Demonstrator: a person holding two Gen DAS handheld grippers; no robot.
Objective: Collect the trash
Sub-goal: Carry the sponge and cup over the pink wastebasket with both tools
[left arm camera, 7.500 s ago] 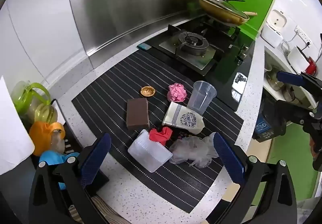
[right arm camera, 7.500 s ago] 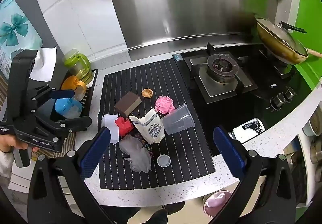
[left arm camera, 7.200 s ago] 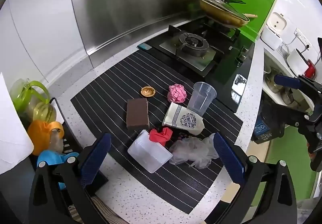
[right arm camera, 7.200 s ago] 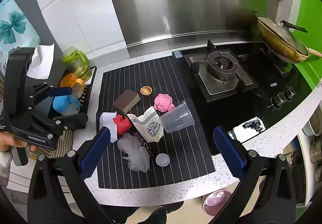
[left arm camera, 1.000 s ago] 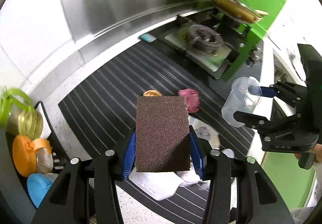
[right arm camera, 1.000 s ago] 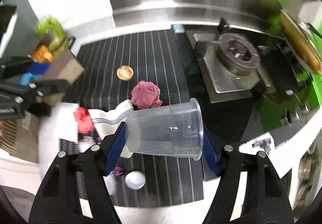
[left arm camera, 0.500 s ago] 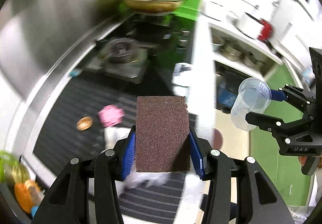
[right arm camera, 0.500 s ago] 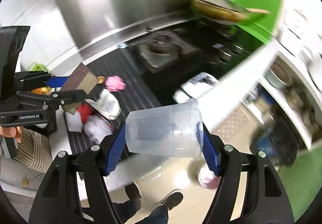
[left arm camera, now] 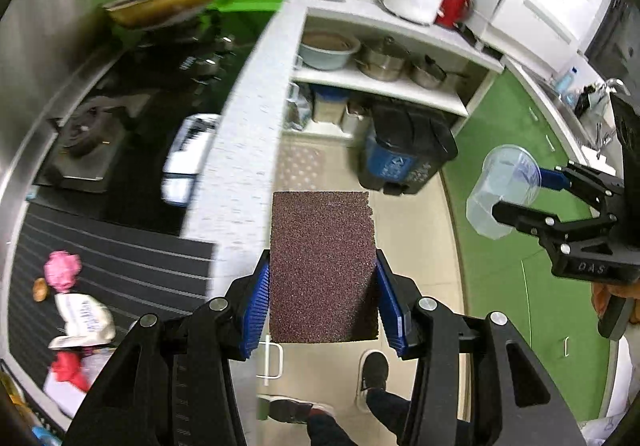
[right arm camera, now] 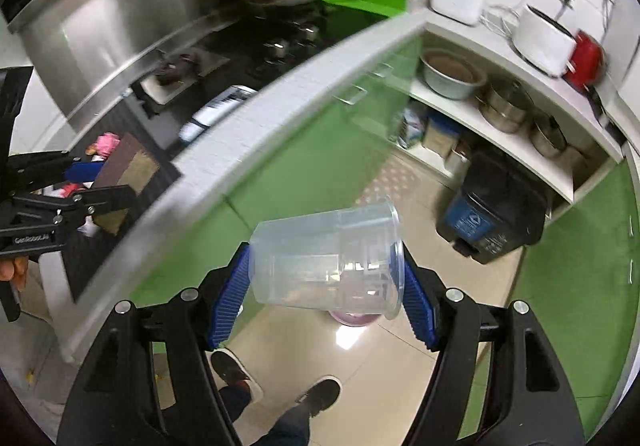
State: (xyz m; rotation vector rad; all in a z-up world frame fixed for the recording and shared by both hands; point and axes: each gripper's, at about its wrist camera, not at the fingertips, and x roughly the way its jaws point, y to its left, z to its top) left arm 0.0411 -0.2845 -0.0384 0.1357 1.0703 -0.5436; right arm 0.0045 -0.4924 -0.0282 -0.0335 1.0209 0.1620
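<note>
- Left gripper (left arm camera: 322,296): blue pads clamped on both sides of brown sponge (left arm camera: 322,266), bottom centre of left view, over floor.
- Right gripper (right arm camera: 326,292): pads pressed on clear plastic cup (right arm camera: 328,264) lying sideways, bottom centre of right view.
- Black bin (left arm camera: 404,149), lid closed, centre frame, under shelf.
- Crumpled pink paper (left arm camera: 62,270) on striped mat, left edge.

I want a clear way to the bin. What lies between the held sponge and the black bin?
In the left wrist view only bare floor tiles lie between the sponge and the black bin.
</note>
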